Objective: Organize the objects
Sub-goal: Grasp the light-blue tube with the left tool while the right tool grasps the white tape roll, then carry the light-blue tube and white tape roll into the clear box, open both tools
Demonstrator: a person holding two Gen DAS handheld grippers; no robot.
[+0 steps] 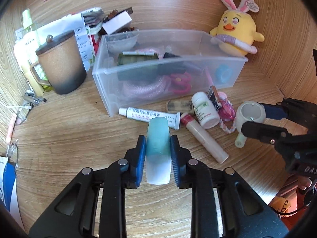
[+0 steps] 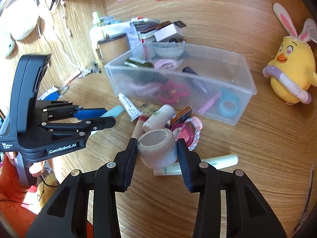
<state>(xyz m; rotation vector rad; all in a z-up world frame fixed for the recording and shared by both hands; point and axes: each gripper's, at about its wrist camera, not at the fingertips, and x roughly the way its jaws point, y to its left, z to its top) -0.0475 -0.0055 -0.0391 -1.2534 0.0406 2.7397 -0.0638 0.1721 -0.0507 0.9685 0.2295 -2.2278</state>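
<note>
My left gripper is shut on a pale blue-and-white flat case and holds it above the desk, in front of the clear plastic bin; the case also shows in the right wrist view. My right gripper is shut on a beige bandage roll, which also shows in the left wrist view. Loose on the desk between us lie a white ointment tube, a lip balm stick, a white pill bottle and a pink item.
The bin holds pink cord, a red hair tie, blue tape and a dark bottle. A brown lidded mug and stacked papers stand at the left. A yellow plush chick sits at the right. A pale green tube lies under my right gripper.
</note>
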